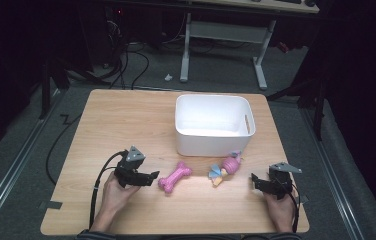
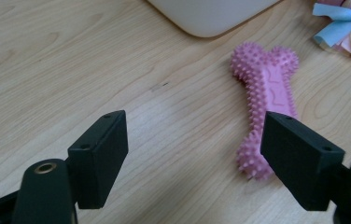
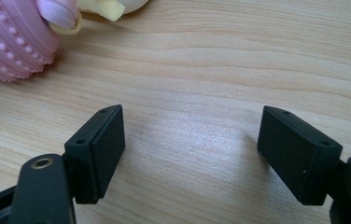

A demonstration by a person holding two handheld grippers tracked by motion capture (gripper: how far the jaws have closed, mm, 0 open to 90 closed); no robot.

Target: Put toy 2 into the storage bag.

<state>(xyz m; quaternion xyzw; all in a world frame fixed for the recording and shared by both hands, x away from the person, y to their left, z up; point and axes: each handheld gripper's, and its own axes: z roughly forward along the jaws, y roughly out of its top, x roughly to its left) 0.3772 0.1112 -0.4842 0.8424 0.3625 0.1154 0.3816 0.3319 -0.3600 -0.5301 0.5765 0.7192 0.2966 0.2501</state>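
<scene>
Left tool (image 2: 192, 154), wide and empty, faces pink bone (image 2: 267, 105); white bin (image 1: 213, 125) and seemingly fringed ball toy (image 1: 226, 169) beyond.

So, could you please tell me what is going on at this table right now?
A person sits at a wooden table with tongs in each hand. The left tongs are open and point at a pink spiky bone toy lying just in front of them, not gripped. The right tongs are open too, resting near a pink ball toy with fabric strips. A white bin stands behind both toys, with nothing visible inside it. Neither toy is held.
</scene>
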